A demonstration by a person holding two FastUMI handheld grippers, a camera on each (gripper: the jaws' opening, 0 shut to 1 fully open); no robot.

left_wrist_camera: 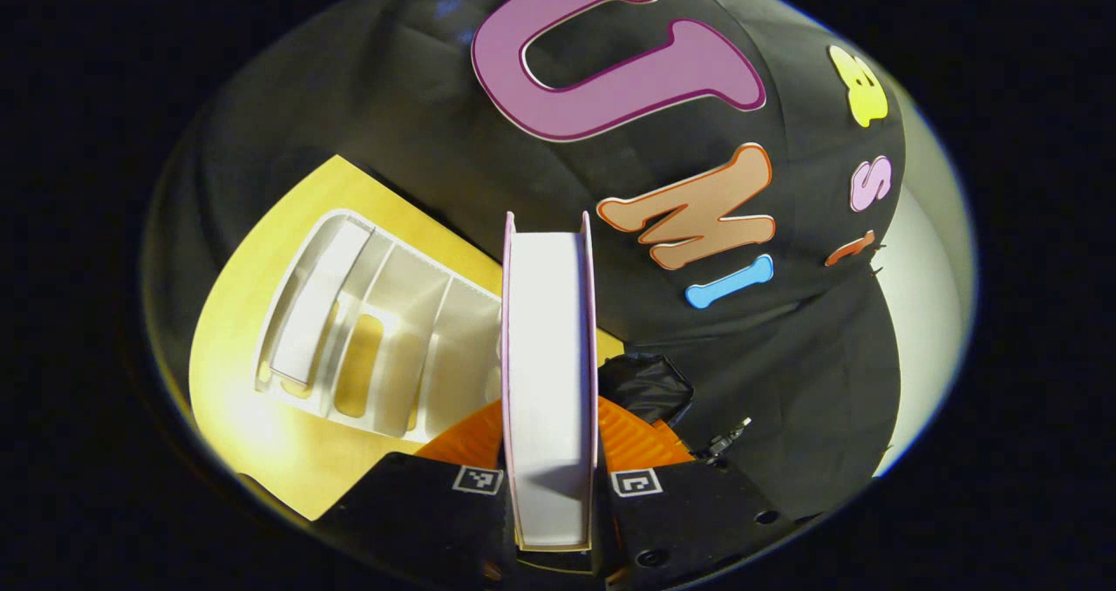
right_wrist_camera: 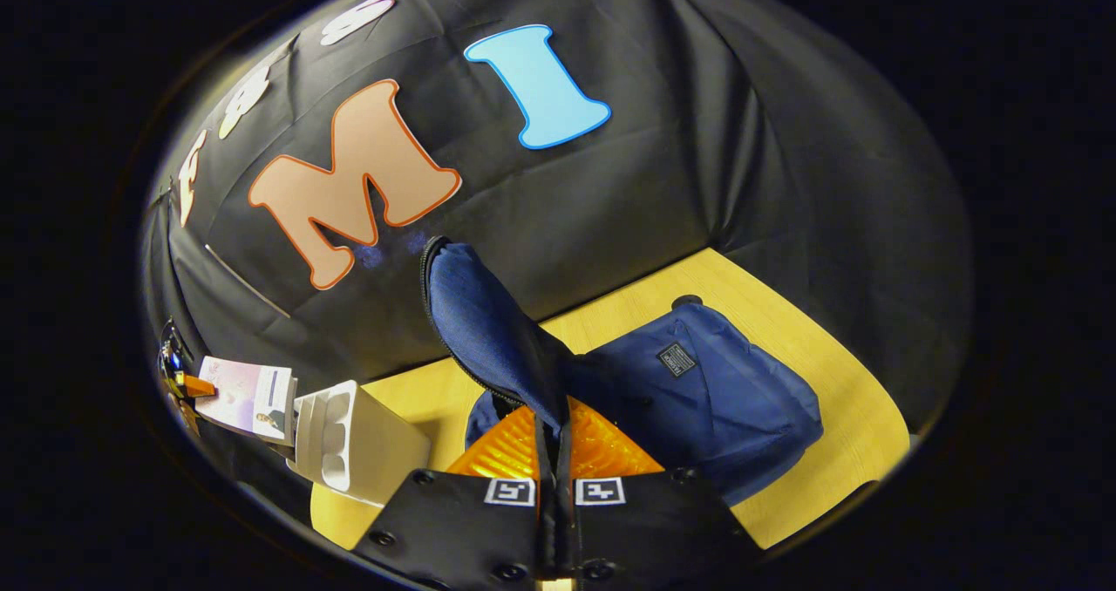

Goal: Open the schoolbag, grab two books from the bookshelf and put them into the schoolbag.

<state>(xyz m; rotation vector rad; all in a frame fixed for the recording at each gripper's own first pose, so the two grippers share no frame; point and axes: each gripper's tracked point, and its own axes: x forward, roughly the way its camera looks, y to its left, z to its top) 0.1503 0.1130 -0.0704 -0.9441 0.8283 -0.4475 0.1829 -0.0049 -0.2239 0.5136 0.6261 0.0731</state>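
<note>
My left gripper [left_wrist_camera: 551, 438] is shut on a book [left_wrist_camera: 547, 329] with pink covers, held upright with its white page edge facing the camera. Behind it, the white slotted bookshelf [left_wrist_camera: 375, 338] stands on the yellow table, with another white book [left_wrist_camera: 318, 308] in its leftmost slot. In the right gripper view, the dark blue schoolbag [right_wrist_camera: 715, 399] lies on the table. My right gripper [right_wrist_camera: 555, 443] is shut on the bag's flap [right_wrist_camera: 488, 329] and holds it raised. Far left in that view, the held book [right_wrist_camera: 244, 399] hangs beside the bookshelf [right_wrist_camera: 349, 438].
The yellow table [right_wrist_camera: 828, 382] ends at the black cloth wall behind the bag and the shelf. A crumpled black object [left_wrist_camera: 645, 386] lies just right of the held book. Bare table stretches to the bag's right.
</note>
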